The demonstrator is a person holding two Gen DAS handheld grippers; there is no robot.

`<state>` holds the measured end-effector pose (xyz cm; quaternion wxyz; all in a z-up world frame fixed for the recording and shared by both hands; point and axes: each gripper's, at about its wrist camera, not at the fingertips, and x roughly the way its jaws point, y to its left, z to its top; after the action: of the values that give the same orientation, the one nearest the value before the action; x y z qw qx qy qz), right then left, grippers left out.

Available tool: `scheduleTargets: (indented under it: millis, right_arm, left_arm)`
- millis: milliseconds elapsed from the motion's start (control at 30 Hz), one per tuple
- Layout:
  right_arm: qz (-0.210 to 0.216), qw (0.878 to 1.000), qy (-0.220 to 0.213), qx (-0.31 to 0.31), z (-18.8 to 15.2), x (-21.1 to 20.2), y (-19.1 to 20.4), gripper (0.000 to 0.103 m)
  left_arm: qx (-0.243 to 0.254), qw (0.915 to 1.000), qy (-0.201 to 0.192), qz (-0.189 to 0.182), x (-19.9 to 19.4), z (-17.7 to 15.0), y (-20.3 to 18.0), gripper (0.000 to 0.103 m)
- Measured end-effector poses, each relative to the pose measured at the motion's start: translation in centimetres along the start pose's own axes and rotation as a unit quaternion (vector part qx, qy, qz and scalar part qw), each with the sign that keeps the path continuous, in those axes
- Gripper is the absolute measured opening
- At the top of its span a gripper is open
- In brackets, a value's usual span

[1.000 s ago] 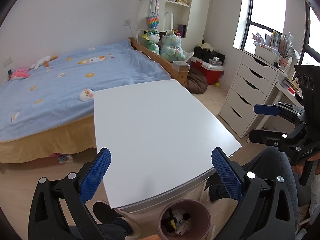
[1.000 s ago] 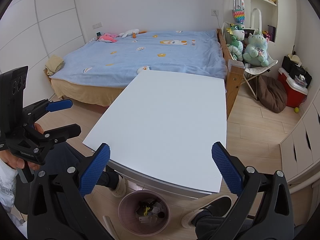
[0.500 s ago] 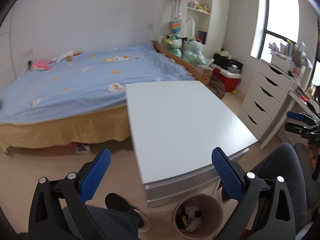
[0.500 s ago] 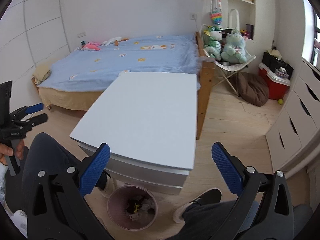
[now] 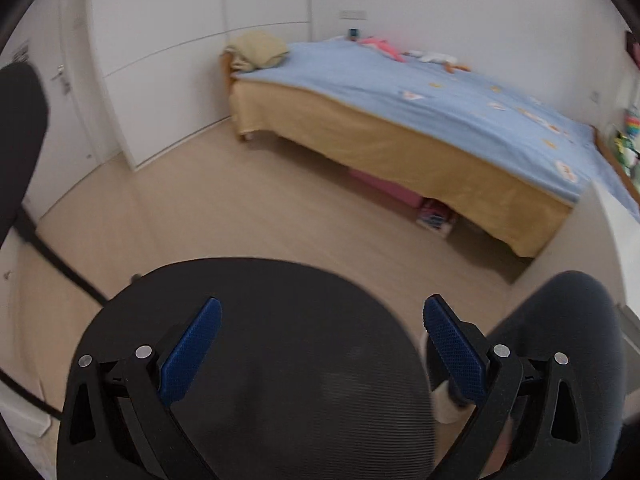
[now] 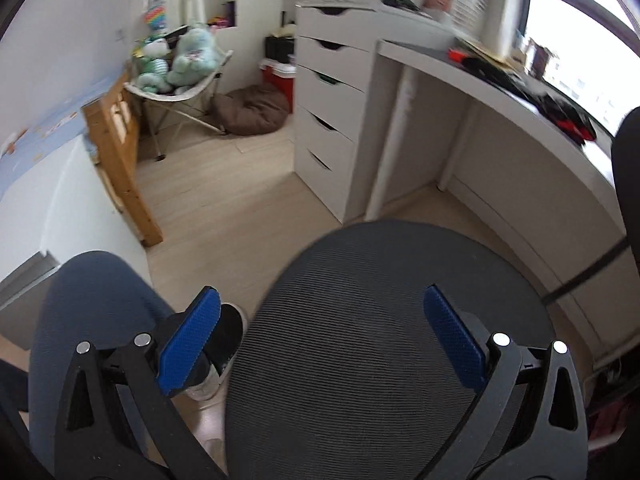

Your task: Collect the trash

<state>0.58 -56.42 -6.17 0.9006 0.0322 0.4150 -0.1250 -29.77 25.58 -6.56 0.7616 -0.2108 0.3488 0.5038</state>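
No trash and no trash bin show in either view now. My left gripper (image 5: 322,330) is open and empty, held low over a black mesh chair seat (image 5: 280,344). My right gripper (image 6: 322,320) is open and empty, over the same kind of mesh seat (image 6: 380,320). The person's knee in dark trousers shows beside each gripper, in the left wrist view (image 5: 568,344) and in the right wrist view (image 6: 92,304). Neither gripper sees the other.
A bed with a blue cover (image 5: 420,112) stands ahead of the left gripper, with wooden floor (image 5: 240,208) before it. A white drawer unit (image 6: 336,112), a desk (image 6: 480,92) and the white table's edge (image 6: 48,208) flank the right gripper.
Both grippers have swung outward and down, away from the white table and the pink bin below it. The left now faces the bed and floor, the right faces the drawers and desk. Both stay open.
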Motion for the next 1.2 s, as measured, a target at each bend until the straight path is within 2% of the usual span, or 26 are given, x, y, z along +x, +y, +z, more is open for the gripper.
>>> scheduleTargets:
  millis: [100,167,233,300,367,433,533,667,1200]
  right_arm:
    - [-0.044,0.998,0.017,0.038,-1.0,2.5,-3.8,0.100]
    - [-0.063,0.996,0.029,0.048,-1.6,4.1,-4.9,0.100]
    - [-0.065,0.996,0.039,0.053,-2.5,5.5,-5.4,0.100]
    - [-0.064,0.995,0.047,0.059,-3.4,6.6,-5.5,0.100]
    - [-0.044,0.995,0.047,0.078,-3.5,6.7,-6.5,0.100]
    - [-0.033,0.995,0.047,0.087,-3.6,6.9,-7.0,0.100]
    - [-0.042,0.995,0.046,0.084,-3.8,6.7,-6.7,0.100]
    - [-0.025,0.994,0.048,0.097,-4.1,6.5,-7.2,0.100]
    - [-0.026,0.994,0.049,0.095,-4.0,6.4,-7.0,0.100]
  left_arm:
    - [-0.040,0.9982,0.015,0.043,1.2,-0.7,4.2,0.097]
    - [-0.056,0.9964,0.026,0.058,2.2,-1.4,5.8,0.097]
    - [-0.065,0.9944,0.036,0.075,3.4,-2.1,6.8,0.097]
    - [-0.078,0.9929,0.060,0.066,4.6,-3.0,7.4,0.097]
    - [-0.093,0.9928,0.056,0.051,4.5,-3.0,8.4,0.097]
    - [-0.088,0.9928,0.057,0.058,4.8,-2.9,8.2,0.097]
    - [-0.089,0.9927,0.059,0.057,4.9,-2.8,8.3,0.097]
    - [-0.089,0.9927,0.058,0.057,4.7,-3.2,8.4,0.097]
    - [-0.089,0.9927,0.057,0.057,4.4,-3.6,8.2,0.097]
